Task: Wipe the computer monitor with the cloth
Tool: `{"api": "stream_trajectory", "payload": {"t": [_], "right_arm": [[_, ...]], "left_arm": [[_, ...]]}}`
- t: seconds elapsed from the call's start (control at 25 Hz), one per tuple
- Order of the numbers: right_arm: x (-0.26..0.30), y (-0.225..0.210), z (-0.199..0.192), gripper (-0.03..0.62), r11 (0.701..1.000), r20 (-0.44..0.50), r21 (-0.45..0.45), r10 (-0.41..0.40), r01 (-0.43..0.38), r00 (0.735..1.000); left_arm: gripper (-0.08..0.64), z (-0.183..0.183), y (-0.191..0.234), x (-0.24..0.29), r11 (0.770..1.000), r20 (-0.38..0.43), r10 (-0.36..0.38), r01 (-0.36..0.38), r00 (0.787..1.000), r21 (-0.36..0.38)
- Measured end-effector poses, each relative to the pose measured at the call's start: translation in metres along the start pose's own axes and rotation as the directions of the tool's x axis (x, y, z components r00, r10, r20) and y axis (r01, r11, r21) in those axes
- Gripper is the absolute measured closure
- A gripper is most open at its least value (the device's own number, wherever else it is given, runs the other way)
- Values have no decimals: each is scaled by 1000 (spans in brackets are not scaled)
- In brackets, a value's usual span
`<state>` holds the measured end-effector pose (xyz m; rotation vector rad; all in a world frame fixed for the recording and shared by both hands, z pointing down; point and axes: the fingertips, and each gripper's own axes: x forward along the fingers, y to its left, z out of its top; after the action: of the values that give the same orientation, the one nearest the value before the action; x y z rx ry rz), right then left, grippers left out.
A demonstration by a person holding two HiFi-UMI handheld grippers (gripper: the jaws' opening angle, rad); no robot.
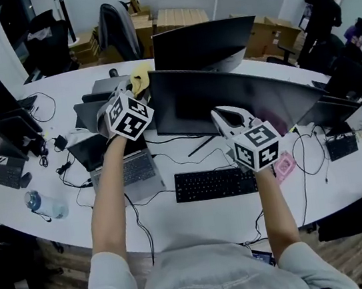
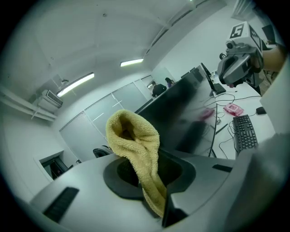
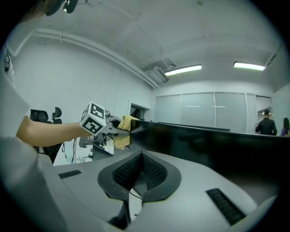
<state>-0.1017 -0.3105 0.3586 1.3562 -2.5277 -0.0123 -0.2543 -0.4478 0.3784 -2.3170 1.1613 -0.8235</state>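
Note:
A wide curved black monitor (image 1: 242,101) stands at the middle of the white desk (image 1: 179,225). My left gripper (image 1: 134,90) is shut on a yellow terry cloth (image 1: 141,79), held at the monitor's upper left corner. In the left gripper view the cloth (image 2: 133,136) bulges up out of the jaws of that gripper (image 2: 152,174), beside the dark screen (image 2: 181,120). My right gripper (image 1: 228,118) hovers in front of the screen's lower middle, shut on nothing. In the right gripper view its gripper (image 3: 141,156) points along the screen (image 3: 213,145) toward the cloth (image 3: 124,131).
A black keyboard (image 1: 215,184) lies below the monitor, with an open laptop (image 1: 127,165) to its left. A second monitor (image 1: 203,43) stands behind. A water bottle (image 1: 42,205), cables and a pink object (image 1: 285,165) lie on the desk. People (image 1: 323,15) stand at far right.

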Motion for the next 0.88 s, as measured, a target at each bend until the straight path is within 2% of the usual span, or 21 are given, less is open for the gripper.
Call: {"api": "stream_trajectory", "payload": {"t": [0.16, 0.52, 0.88], "right_arm": [[2, 0, -6, 568, 1000, -7, 8, -3, 3, 1000], [7, 1, -17, 568, 1000, -27, 21, 0, 1, 1000], [12, 2, -33, 568, 999, -49, 34, -6, 8, 999]], "left_arm": [[477, -7, -8, 4, 998, -14, -12, 12, 1000, 57], [477, -26, -25, 10, 993, -55, -26, 32, 998, 111], [477, -57, -52, 22, 994, -106, -57, 66, 993, 82]]}}
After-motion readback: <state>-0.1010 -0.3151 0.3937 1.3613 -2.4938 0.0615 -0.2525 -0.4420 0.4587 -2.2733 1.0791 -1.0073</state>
